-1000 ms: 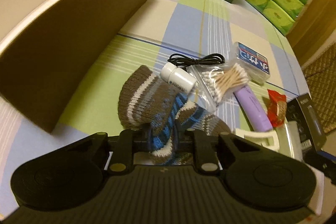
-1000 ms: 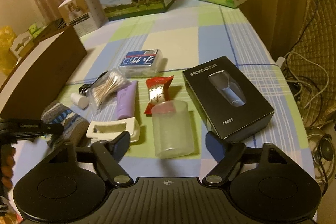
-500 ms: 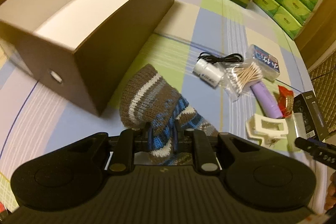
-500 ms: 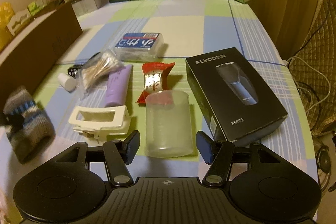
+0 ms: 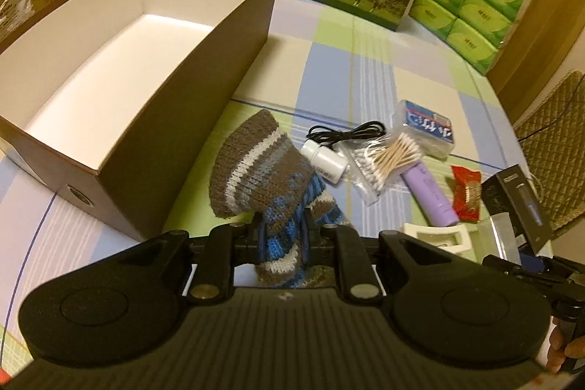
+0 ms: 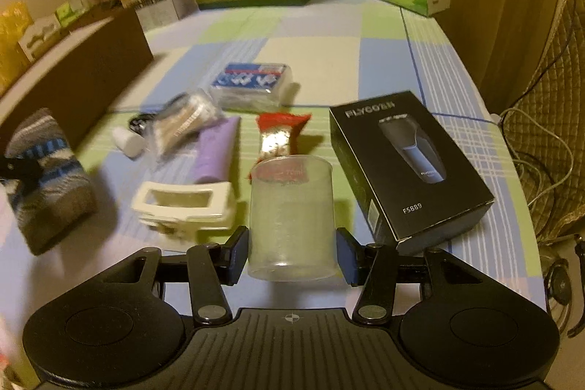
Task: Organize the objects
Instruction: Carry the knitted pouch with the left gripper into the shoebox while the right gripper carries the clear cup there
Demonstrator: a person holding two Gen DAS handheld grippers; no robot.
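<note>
Since a second ago your left gripper (image 5: 281, 236) has lifted the grey, white and blue striped knitted sock (image 5: 256, 170) off the bench (image 5: 365, 68), and the open brown cardboard box (image 5: 190, 90) has come fully into the left wrist view. Your right gripper (image 6: 292, 253) has just been closing around the clear plastic cup (image 6: 290, 218); its pads now stand at the cup's sides near the base, but whether they press on it you cannot tell from here.

The left gripper is pressed together, pinching the sock by its blue-striped middle, so both ends droop. It is soft and light and likely won't slip, though it will sag and may catch on the box rim. The cup looks thin, light and smooth: squeeze gently, low on the wall, or it may flex or pop out.

That box, just beside the sock, shows a bare white inside with nothing in it. Nothing can be made out inside the cup, which stands upright beside the black shaver carton (image 6: 409, 163).
</note>
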